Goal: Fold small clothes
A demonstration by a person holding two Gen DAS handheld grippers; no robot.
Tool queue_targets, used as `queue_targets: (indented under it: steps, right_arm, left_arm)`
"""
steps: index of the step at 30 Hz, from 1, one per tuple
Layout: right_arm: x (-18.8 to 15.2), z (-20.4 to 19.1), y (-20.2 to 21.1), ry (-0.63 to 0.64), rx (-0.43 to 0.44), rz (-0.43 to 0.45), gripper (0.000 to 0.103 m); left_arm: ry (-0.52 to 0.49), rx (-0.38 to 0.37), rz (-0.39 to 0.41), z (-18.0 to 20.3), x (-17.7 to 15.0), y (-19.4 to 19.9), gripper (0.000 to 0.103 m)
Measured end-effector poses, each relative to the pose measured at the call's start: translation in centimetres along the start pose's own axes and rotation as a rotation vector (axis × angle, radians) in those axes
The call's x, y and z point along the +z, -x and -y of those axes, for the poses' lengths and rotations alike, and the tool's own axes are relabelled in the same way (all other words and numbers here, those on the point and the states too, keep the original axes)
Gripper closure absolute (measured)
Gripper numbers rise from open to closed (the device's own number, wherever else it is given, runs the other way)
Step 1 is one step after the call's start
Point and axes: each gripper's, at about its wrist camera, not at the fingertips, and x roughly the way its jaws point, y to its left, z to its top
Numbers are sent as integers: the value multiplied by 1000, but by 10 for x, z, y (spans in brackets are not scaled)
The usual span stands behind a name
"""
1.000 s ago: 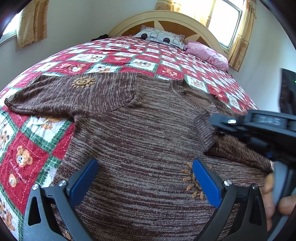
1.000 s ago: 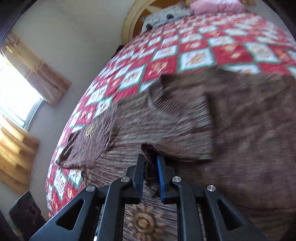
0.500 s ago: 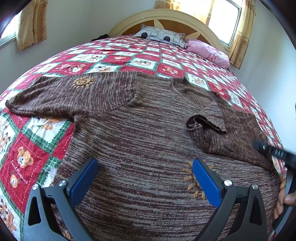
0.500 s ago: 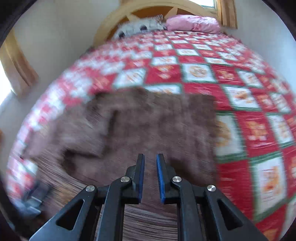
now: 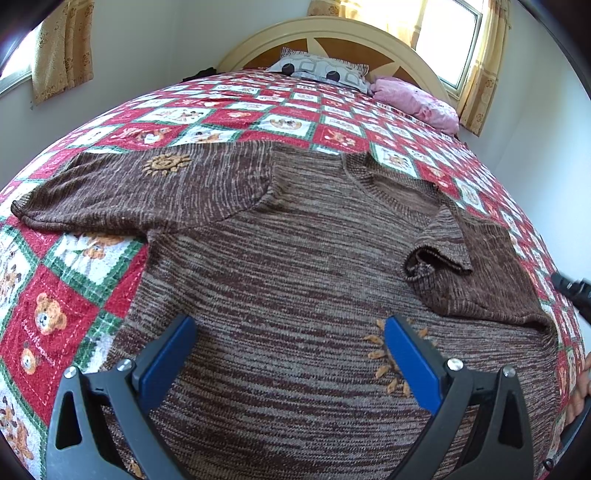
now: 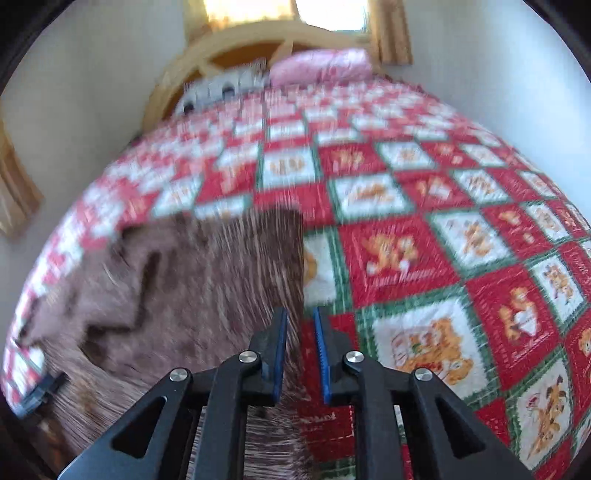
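A brown knit sweater [image 5: 295,266] with orange sun motifs lies flat on the bed. Its left sleeve [image 5: 140,188] is spread outward, and its right sleeve [image 5: 469,273] lies folded across the chest. My left gripper [image 5: 291,354] hovers over the lower body, jaws wide open and empty. The right wrist view is blurred. It shows the sweater [image 6: 207,280] to the left and my right gripper [image 6: 300,321] over its right edge. The right jaws are nearly together with a thin gap and nothing between them. The right gripper's tip [image 5: 570,291] shows at the far right of the left wrist view.
The sweater rests on a red, white and green patchwork bedspread [image 5: 55,302]. A patterned pillow [image 5: 321,70] and a pink pillow [image 5: 413,99] sit by the cream headboard [image 5: 332,33]. Curtained windows are behind. A hand [image 5: 581,387] shows at the right edge.
My right gripper let go of the sleeve cuff and swung right, off the sweater toward the bedspread. The sleeve now lies folded on the body. The left gripper stayed still.
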Motion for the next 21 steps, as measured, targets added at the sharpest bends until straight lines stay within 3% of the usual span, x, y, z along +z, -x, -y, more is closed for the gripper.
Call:
queue_targets:
  steps: [3,9,12,16,19,21]
  right_arm:
    - [4,-28,0,67,0,1,88]
    - [-25,-59,-51,141,50,-120,88]
    - [-33,-62,-51,172,32,-71,86]
    - [-35,-56,-50,146,60,-59,85]
    - [-34,-53,-51,132,74,-55,85]
    - [-36,-53,-50,129,78,-53,85]
  left_arm:
    - [-17,-8,-7,4,0,-1,0]
    - [-114,-106,-18,34,18,5,0]
    - [-226,-143,13,67,27,1,0]
    - [-415,21,-45,112,31,-44,0]
    - [-385,-3,-127,114,45,-72,0]
    - [-330,31,-112,106,62,-74,0]
